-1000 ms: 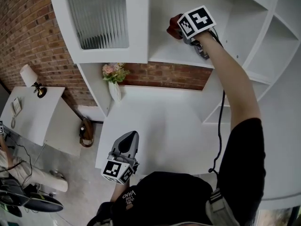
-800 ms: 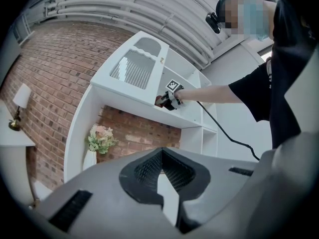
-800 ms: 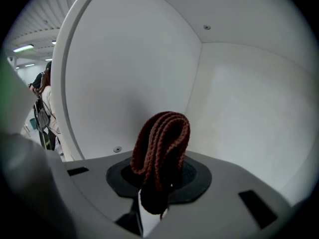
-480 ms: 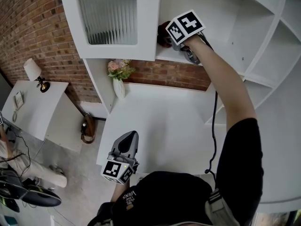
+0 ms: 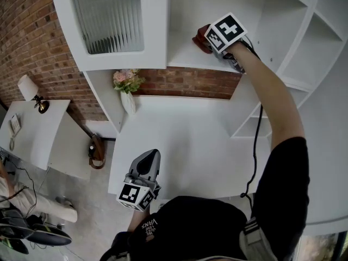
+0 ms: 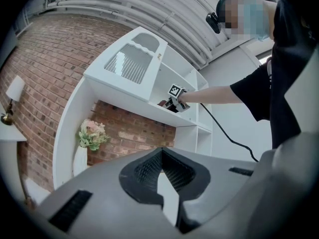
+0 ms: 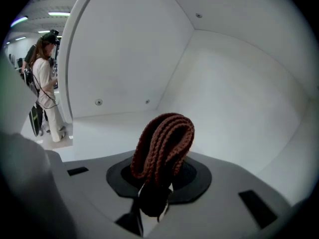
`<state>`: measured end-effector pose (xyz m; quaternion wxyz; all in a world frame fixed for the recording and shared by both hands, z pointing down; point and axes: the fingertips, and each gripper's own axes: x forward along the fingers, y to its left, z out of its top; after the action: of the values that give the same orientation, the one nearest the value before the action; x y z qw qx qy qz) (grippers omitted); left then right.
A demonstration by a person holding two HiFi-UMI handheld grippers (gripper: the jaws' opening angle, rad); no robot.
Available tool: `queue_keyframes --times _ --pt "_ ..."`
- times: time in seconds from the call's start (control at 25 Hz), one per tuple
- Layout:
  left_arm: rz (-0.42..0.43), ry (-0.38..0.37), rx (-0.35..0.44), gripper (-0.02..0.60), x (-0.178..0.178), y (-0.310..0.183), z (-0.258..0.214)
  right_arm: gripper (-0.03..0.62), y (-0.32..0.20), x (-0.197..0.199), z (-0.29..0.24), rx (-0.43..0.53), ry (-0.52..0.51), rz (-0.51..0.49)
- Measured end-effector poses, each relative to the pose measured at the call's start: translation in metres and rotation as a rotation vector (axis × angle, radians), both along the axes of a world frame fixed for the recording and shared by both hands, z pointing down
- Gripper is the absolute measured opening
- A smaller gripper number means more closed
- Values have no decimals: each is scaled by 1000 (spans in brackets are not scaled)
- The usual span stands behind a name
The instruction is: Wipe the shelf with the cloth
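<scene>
My right gripper (image 5: 209, 39) reaches into the white shelf (image 5: 182, 57) at the top of the head view and is shut on a red-brown knitted cloth (image 5: 200, 38). In the right gripper view the cloth (image 7: 164, 141) stands folded up out of the jaws of that gripper (image 7: 155, 193), over the shelf floor (image 7: 109, 128). My left gripper (image 5: 151, 156) hangs low over the white desk, shut and empty. The left gripper view shows its closed jaws (image 6: 166, 176) and, far off, the right gripper (image 6: 174, 102) on the shelf (image 6: 144, 108).
A cabinet door with ribbed glass (image 5: 109, 15) bounds the shelf on the left. Below are a brick wall (image 5: 185, 83), a vase of flowers (image 5: 127, 91) and the white desk (image 5: 185, 145). A cable (image 5: 255, 145) trails from the right arm. A person (image 7: 45, 83) stands far left.
The right gripper slid the cloth left along the shelf up to the cabinet wall, then back to the right. The left gripper stayed where it was.
</scene>
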<state>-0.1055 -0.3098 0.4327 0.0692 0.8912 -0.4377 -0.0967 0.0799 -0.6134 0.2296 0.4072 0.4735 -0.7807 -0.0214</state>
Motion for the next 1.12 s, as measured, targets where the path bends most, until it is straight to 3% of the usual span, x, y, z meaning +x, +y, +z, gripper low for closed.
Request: queue_keyframes --times 0.44,0.6,0.88,1.0,1.12 --pt "126 -8 5 6 33 -12 -1 95 15 141 -1 -21 191 266" --pt "163 -4 0 6 43 -13 3 95 29 176 0 -33 435 336" --pt "205 1 1 6 54 -15 3 95 39 197 4 -69 832 335" --pt "200 9 1 6 53 -14 5 95 41 202 4 -68 869 337" --pt "196 10 -2 6 50 -13 6 95 39 193 -4 -17 813 327"
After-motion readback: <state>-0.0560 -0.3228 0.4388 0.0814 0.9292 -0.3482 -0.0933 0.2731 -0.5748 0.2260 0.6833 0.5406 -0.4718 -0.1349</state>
